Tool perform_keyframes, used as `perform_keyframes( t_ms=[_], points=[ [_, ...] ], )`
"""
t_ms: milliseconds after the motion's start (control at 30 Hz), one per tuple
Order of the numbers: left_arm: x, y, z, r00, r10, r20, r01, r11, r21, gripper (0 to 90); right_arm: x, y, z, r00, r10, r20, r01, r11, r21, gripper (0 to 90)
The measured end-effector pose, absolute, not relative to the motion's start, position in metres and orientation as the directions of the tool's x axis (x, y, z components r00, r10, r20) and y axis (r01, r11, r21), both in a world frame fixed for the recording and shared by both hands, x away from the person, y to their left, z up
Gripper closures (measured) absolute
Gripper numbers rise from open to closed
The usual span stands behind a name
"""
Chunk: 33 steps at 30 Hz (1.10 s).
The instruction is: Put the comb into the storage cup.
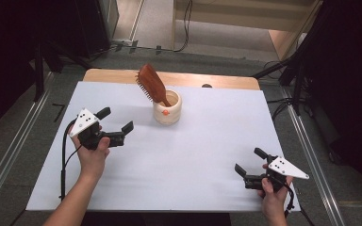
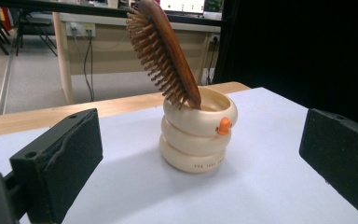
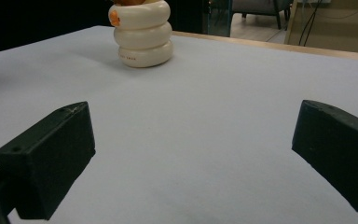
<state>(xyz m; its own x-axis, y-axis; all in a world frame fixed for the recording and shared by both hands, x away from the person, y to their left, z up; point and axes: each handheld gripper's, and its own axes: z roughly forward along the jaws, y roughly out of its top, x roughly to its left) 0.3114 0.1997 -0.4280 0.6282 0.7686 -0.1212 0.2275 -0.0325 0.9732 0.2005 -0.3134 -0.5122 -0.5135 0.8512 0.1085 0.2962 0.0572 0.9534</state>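
**Hairbrush in cup: tip-over risk on the grab**

Hairbrush (image 1: 152, 84) stands handle-down in the cream ring-shaped cup (image 1: 167, 113), near the far edge of the counter (image 1: 193, 155), roughly mid-width. Head leans toward the far-left corner, bristles facing left in the high view. In the left gripper view the brush (image 2: 165, 53) rests on the cup rim (image 2: 200, 105), well off vertical.

Left gripper (image 1: 118, 123): jaws wide apart, holding nothing, near the cup on its left, aimed at it. Right gripper (image 1: 249, 163): also wide apart, empty, close to the near-right corner, well apart from the cup.

Risks as I see them:
- Cup looks light and top-loaded by the leaning brush. If the left gripper pulls the brush sideways instead of along its lean, the handle levers on the rim and the cup probably tips or slides.
- Nothing is bracing the cup. The right gripper is too far away to steady it right now.
- Clamping on the bristle side gives poor purchase; the brush could rotate or slip out. Flat wooden back plus edge is the safer bite.
- Coming in low risks a jaw knocking the cup wall before reaching the brush.
- Cup sits near the far edge; a shove that way could push it off the white sheet toward the wooden strip.
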Motion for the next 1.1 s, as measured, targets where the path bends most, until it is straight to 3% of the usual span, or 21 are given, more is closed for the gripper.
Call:
perform_keyframes(
  t_ms=[1100],
  points=[
    [0.258,0.262,-0.454,0.586,0.805,-0.089,0.228,-0.058,0.972,0.0,0.200,-0.312,-0.512,-0.502,0.859,0.105,0.300,0.059,0.952,0.0]
  ],
)
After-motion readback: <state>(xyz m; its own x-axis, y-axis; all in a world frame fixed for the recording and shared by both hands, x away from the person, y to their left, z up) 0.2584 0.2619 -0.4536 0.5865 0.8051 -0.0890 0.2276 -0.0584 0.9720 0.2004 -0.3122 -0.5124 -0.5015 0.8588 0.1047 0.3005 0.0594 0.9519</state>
